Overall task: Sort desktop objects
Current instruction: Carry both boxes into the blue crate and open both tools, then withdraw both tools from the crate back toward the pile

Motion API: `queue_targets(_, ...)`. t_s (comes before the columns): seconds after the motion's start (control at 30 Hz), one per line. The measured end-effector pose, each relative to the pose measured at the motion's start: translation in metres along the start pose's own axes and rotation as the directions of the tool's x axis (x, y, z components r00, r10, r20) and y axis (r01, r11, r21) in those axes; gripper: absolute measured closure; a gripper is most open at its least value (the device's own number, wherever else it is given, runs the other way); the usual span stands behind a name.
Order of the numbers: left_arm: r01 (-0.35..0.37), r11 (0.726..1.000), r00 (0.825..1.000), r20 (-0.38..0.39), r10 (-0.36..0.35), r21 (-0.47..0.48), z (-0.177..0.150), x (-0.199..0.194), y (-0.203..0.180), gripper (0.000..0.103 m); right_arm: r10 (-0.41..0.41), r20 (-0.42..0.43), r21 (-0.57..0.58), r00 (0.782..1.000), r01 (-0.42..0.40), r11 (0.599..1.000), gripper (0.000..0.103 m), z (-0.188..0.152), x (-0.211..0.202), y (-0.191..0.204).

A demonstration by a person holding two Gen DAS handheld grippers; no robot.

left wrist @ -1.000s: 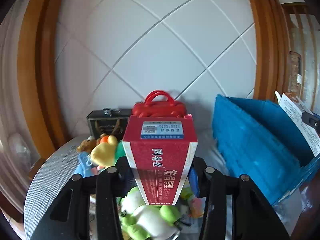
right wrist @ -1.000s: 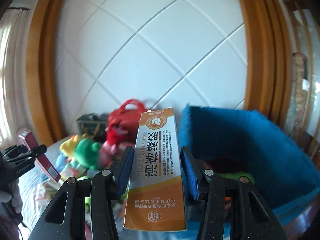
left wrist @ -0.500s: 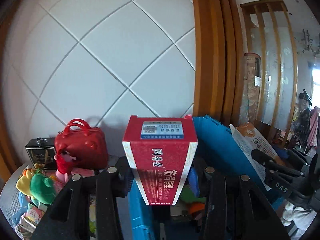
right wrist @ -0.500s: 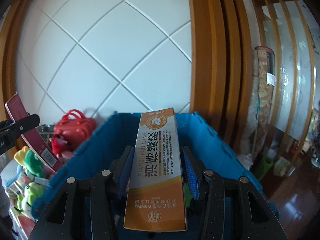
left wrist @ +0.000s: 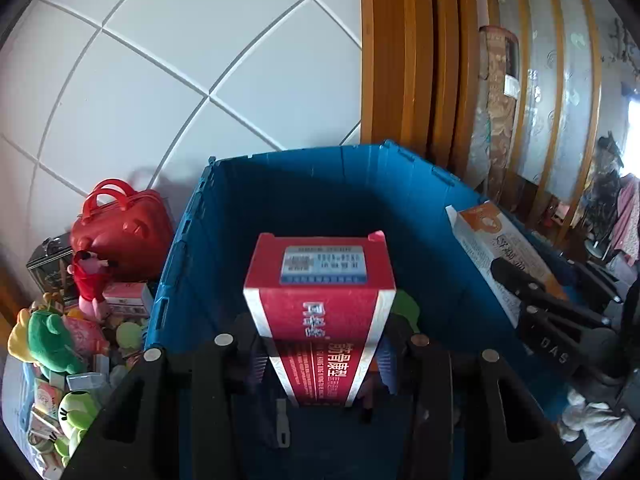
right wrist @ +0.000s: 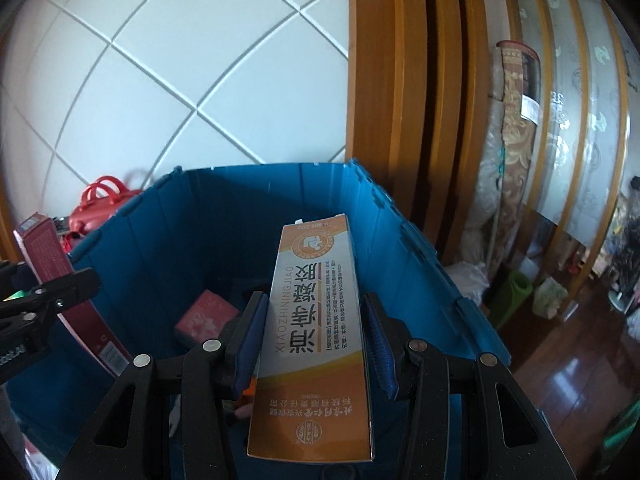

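On the left of the left wrist view, the clutter on the counter (left wrist: 16, 384), namely the green plush toy (left wrist: 54, 340), the red handbag (left wrist: 120, 236) and the small boxes, now sits at the frame's edge, where one second ago it filled the middle. The blue crate (left wrist: 192, 264) has come to the centre of both views, and its open interior lies directly ahead of each tool; half a second ago only its near wall and one corner showed in the left view. The left hand-held gripper (left wrist: 320, 360) is pinching the red carton (left wrist: 320, 312) between its blue pads, and the carton stands upright above the crate's opening, inside the line of the rim. The grip on the carton matches the earlier frames. To the right, the right hand-held gripper (right wrist: 316, 344) is clamped on the orange-and-white carton (right wrist: 316, 320), held long-side up over the crate interior; that grip is likewise unaltered. In the right wrist view a pink box (right wrist: 206, 318) lies on the crate floor, left of the orange-and-white carton. Both cartons are clear of the crate floor. The wooden door frame (right wrist: 384, 80) stands behind the crate on the right.
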State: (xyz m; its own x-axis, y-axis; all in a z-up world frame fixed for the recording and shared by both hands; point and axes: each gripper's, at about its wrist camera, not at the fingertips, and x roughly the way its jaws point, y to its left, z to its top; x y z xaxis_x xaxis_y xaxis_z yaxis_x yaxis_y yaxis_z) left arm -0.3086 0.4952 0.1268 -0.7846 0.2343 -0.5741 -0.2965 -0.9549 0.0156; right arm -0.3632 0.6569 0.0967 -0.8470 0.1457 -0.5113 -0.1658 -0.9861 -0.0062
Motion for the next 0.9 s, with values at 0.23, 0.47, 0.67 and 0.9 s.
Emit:
queue_targets(0.23, -0.02, 1.0, 0.999, -0.039, 0.02, -0.01, -0.0064, 0.0095, -0.0018, 0.045, -0.039, 0.011, -0.017, 0.999, 0.039, 0.999, 0.055, -0.0019, -0.0004, 0.0019)
queue_targets(0.47, -0.013, 1.0, 1.0, -0.017, 0.012, -0.015, -0.0066, 0.0097, 0.0004, 0.031, -0.03, -0.016, -0.023, 0.999, 0.029, 0.999, 0.051, -0.0001, 0.0033, 0.0008)
queue_targets(0.67, 0.002, 1.0, 1.0, -0.016, -0.002, -0.008, -0.0047, 0.0116, 0.0011, 0.031, -0.044, 0.0, -0.017, 0.999, 0.044, 0.999, 0.022, 0.0007, -0.0002, 0.0017)
queue_targets(0.9, 0.003, 1.0, 1.0, -0.009, -0.003, -0.027, -0.0048, 0.0122, 0.0034, 0.031, -0.051, 0.008, 0.005, 0.999, 0.051, 0.999, 0.022, 0.002, -0.0002, -0.0007)
